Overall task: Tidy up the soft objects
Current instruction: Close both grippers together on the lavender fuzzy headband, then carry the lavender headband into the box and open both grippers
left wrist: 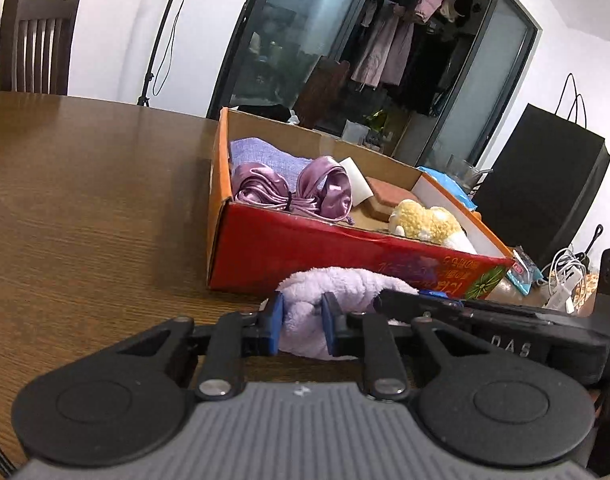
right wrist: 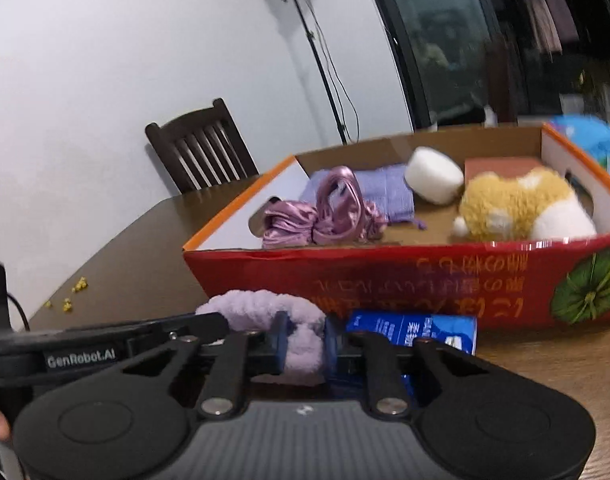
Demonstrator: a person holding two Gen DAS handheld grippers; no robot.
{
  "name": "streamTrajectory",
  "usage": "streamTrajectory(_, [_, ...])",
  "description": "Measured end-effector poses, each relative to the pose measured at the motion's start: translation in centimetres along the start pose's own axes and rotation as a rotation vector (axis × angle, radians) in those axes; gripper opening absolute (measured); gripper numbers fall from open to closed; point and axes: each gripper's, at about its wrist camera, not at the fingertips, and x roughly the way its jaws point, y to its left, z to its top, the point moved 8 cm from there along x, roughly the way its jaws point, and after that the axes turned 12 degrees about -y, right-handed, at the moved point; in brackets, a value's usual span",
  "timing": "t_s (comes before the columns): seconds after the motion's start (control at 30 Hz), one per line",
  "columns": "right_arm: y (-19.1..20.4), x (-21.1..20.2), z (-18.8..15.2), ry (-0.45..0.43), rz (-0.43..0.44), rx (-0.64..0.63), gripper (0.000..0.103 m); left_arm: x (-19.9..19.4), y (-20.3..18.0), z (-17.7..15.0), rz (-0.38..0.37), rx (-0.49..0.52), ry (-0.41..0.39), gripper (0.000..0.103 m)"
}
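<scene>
A fluffy lilac cloth (left wrist: 345, 280) lies on the wooden table (left wrist: 85, 200) in front of a red cardboard box (left wrist: 305, 248). My left gripper (left wrist: 303, 322) is shut on one end of the cloth, which bulges between its blue pads. My right gripper (right wrist: 305, 340) is shut on the other end of the same lilac cloth (right wrist: 261, 304). The two grippers stand side by side, close together. Inside the box (right wrist: 385, 276) lie a pink satin bundle (right wrist: 325, 216), a folded lilac cloth (right wrist: 385, 192), a white sponge (right wrist: 433, 174) and a yellow plush toy (right wrist: 517, 204).
A blue packet (right wrist: 413, 330) lies on the table against the box, right of the cloth. A dark wooden chair (left wrist: 37, 40) stands at the far table edge. A black bag (left wrist: 545, 176) and white cables (left wrist: 565, 276) sit to the right. Yellow crumbs (right wrist: 79, 284) dot the table's left.
</scene>
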Motion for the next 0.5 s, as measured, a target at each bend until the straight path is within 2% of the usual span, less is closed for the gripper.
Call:
streamTrajectory(0.13, [0.9, -0.3, 0.1, -0.015, -0.003, -0.058, 0.013, -0.3, -0.3, 0.4, 0.007, 0.025, -0.014, 0.015])
streamTrajectory(0.2, [1.8, -1.3, 0.8, -0.041, -0.005, -0.101, 0.013, -1.9, -1.2, 1.3, 0.033, 0.054, -0.063, 0.015])
streamTrajectory(0.27, [3.4, -3.6, 1.7, -0.091, 0.006, -0.143, 0.012, -5.7, -3.1, 2.0, -0.010, 0.057, -0.157, 0.015])
streamTrajectory(0.33, [5.2, -7.4, 1.8, -0.155, 0.048, -0.183, 0.012, -9.4, -4.3, 0.9, -0.031, 0.026, -0.211, 0.015])
streamTrajectory(0.43, [6.4, -12.1, -0.8, -0.150, 0.103, -0.164, 0.012, -12.2, -5.1, -3.0, -0.019, 0.002, -0.158, 0.015])
streamTrajectory(0.5, [6.0, -14.2, -2.9, -0.118, 0.084, -0.140, 0.012, -13.4, -5.9, -5.9, -0.019, -0.010, -0.089, 0.015])
